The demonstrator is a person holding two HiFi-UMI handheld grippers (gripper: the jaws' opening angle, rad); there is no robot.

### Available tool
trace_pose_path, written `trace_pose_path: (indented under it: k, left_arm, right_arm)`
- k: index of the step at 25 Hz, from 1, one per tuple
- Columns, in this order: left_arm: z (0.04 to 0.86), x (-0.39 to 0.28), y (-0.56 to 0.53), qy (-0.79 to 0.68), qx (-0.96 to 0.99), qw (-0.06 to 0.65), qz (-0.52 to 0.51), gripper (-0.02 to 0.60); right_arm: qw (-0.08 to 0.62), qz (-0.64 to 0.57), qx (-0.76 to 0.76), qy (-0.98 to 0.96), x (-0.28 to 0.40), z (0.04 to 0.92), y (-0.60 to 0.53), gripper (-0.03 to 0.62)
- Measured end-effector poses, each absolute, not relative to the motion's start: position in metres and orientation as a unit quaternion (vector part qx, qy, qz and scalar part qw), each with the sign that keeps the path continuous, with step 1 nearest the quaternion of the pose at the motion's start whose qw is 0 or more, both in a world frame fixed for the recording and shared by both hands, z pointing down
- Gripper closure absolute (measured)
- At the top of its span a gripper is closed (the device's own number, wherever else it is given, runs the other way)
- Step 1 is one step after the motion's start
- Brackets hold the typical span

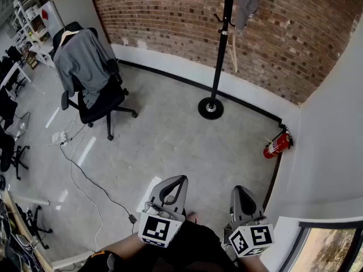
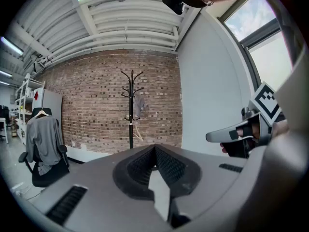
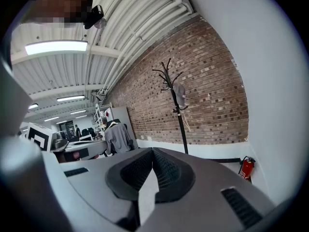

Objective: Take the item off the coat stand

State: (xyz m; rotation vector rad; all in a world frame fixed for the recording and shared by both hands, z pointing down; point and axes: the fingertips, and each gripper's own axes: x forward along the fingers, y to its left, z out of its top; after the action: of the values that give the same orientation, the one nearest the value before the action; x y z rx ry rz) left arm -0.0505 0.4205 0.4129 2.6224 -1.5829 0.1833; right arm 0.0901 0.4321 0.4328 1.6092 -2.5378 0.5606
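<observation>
A black coat stand (image 1: pixel 220 50) rises from a round base by the brick wall, and a grey item (image 1: pixel 247 3) hangs near its top. The stand (image 2: pixel 132 111) and the grey item (image 2: pixel 139 106) show far ahead in the left gripper view. In the right gripper view the stand (image 3: pixel 176 112) carries the same item (image 3: pixel 180 94). My left gripper (image 1: pixel 179 180) and right gripper (image 1: pixel 240 190) are low near the person's body, several steps from the stand. Both are shut with nothing between the jaws.
An office chair (image 1: pixel 96 89) draped with a grey garment stands at the left. A red fire extinguisher (image 1: pixel 277 145) sits in the corner by the white wall. A cable (image 1: pixel 85 177) trails across the grey floor. Shelves and desks line the far left.
</observation>
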Motion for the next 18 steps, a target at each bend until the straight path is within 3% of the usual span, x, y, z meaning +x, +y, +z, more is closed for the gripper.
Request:
trace_pose_path:
  k: [8, 18]
  left_arm:
    - [0.425, -0.043, 0.359, -0.511, 0.856, 0.048, 0.058, 0.557]
    - [0.417, -0.053, 0.196, -0.470, 0.879, 0.066, 0.040, 0.557]
  right_arm:
    - [0.059, 0.188, 0.528, -0.826, 0.094, 0.446, 0.378, 0.580]
    - [0.077, 0.176, 0.577, -0.793, 0.080, 0.431, 0.234, 0.580]
